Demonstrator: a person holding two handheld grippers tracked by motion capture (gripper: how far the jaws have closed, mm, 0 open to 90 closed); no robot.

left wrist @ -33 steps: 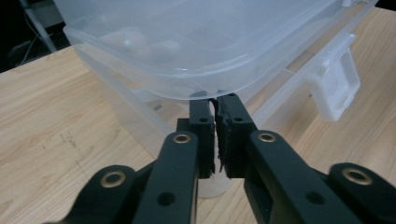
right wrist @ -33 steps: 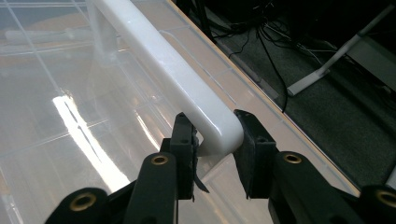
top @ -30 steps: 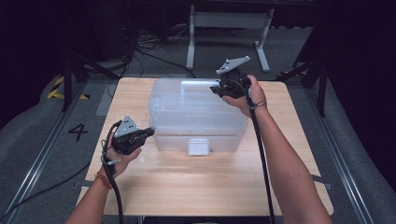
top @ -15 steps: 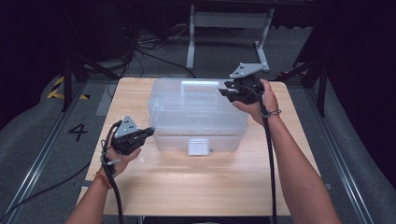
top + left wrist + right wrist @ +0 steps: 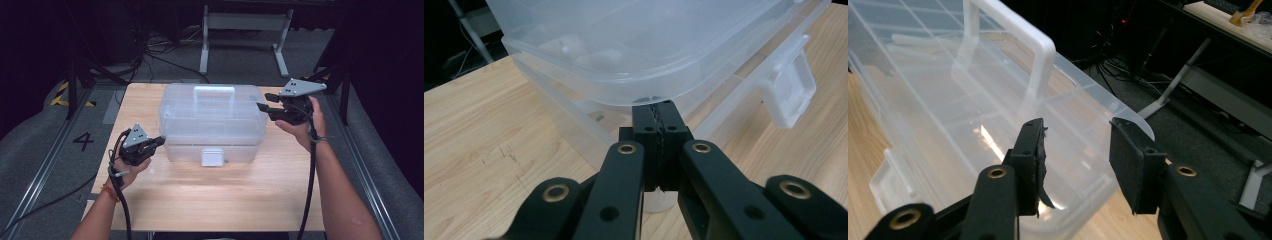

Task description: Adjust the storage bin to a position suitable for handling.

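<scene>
A clear plastic box [image 5: 212, 122], lid closed, contents indistinct, sits on the worktop [image 5: 210, 200]; left hand-held gripper [image 5: 159, 140] pinched closed beside it, right hand-held gripper [image 5: 263, 101] parted, empty.

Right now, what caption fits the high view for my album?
Two grippers, left and right, flank a clear plastic box on a wooden table.

both tools are black, each topped by a grey three-cornered plate and trailing a black cable. the left tool [image 5: 159, 140] shows brass-ringed pivots; the right tool [image 5: 262, 102] has flat padded jaws. a red-orange bracelet [image 5: 109, 193] circles the left wrist.
</scene>
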